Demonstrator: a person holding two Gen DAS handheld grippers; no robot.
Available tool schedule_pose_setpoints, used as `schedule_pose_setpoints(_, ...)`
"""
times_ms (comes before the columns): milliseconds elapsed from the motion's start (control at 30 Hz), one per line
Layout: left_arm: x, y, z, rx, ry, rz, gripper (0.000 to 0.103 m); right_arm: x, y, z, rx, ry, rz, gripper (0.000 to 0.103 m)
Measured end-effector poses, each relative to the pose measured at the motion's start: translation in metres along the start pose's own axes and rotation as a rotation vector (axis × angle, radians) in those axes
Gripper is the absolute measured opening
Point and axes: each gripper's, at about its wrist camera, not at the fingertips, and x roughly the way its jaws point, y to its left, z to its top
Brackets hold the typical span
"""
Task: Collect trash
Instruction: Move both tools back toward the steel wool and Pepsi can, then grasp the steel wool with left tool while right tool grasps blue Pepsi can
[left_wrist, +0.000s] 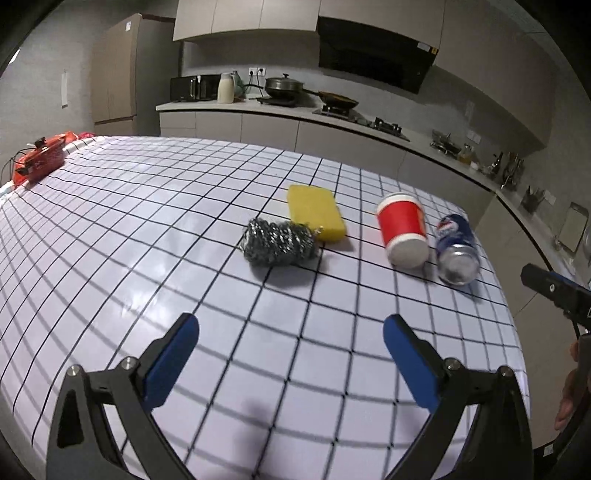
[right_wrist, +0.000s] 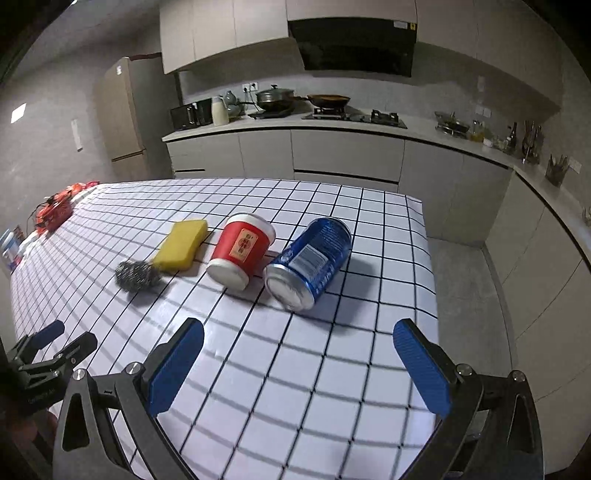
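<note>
**Cup and can lying loose, both tools spread wide**

A dim kitchen with grey cabinets and a range hood sits behind a tabletop (right_wrist: 369, 369) covered in a white, black-gridded cloth. On it, from left to right, lie a steel-wool scourer (right_wrist: 137, 275), a yellow sponge (right_wrist: 181, 244), a red paper cup (right_wrist: 242, 254) and a blue drinks can (right_wrist: 310, 264). The cup and can look like the trash. Both are tipped on their sides with their bases toward the cameras; the can lies just beside the cup, near the tabletop's right edge.

The right tool (right_wrist: 299, 362) hangs above the cloth short of the can, jaws spread wide and holding nothing. The left tool (left_wrist: 290, 354) is likewise wide and empty, short of the scourer.

Judging by looks, the can is light, with thin smooth walls: it would likely roll on the cloth and dent under a hard squeeze. Gripping across the middle of its body, with the pads on opposite sides, seems safest. The paper cup is lighter and softer, and tapered; a gentle hold near its stiffer rolled base or rim should avoid crushing it.
</note>
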Motion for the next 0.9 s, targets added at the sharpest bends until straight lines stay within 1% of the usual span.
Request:
schedule_pose_setpoints(167,0.03,0.009,0.02,-0.018,0.017,-0.016,0.1,0.032,-0.001,0.022,0.041,0.008,-0.023,0.103)
schedule_pose_setpoints(367,0.066,0.013,0.038,-0.017,0.043,-0.016,0.1,0.081,-0.014,0.044,0.116,0.056,-0.032,0.103)
schedule_pose_setpoints(433,0.076,0.014,0.041,-0.016,0.058,-0.016,0.1,0.098,-0.018,0.047,0.143,0.084,-0.021,0.097)
schedule_pose_setpoints(500,0.086,0.014,0.043,-0.015,0.077,-0.016,0.1,0.117,-0.022,0.047,0.169,0.125,0.003,0.079)
schedule_pose_setpoints(533,0.092,0.014,0.043,-0.015,0.089,-0.014,0.1,0.121,-0.024,0.047,0.176,0.135,0.01,0.076)
schedule_pose_setpoints(633,0.103,0.016,0.047,-0.032,0.119,-0.022,0.1,0.131,-0.025,0.046,0.181,0.141,0.02,0.075)
schedule_pose_setpoints(767,0.112,0.017,0.055,-0.041,0.129,-0.023,0.1,0.145,-0.027,0.043,0.192,0.169,0.028,0.075)
schedule_pose_setpoints(833,0.113,0.018,0.055,-0.037,0.13,-0.021,0.1,0.149,-0.027,0.039,0.192,0.181,0.026,0.07)
schedule_pose_setpoints(900,0.111,0.017,0.055,-0.031,0.129,-0.019,0.098,0.147,-0.026,0.037,0.178,0.178,0.015,0.069)
